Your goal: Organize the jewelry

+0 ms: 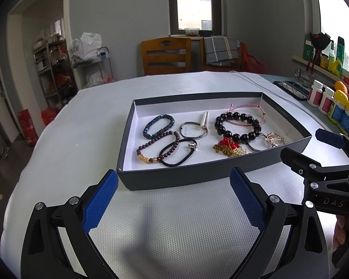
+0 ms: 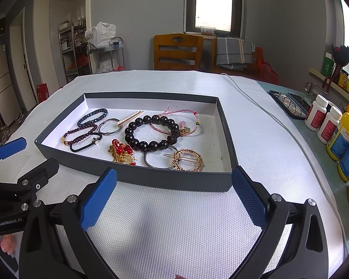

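Blue-padded left gripper (image 1: pixel 173 200) hovers with jaws spread wide, nothing held, just near of the dark tray (image 1: pixel 193 177). Right gripper (image 2: pixel 174 197) likewise wide apart and empty, at the tray's near wall. Tray holds all jewelry: black bead bracelet (image 2: pixel 149 131) at centre, gold ring clip (image 2: pixel 188 160) near right, black hair tie (image 1: pixel 178 154) near left. White mat (image 2: pixel 174 220) beneath.
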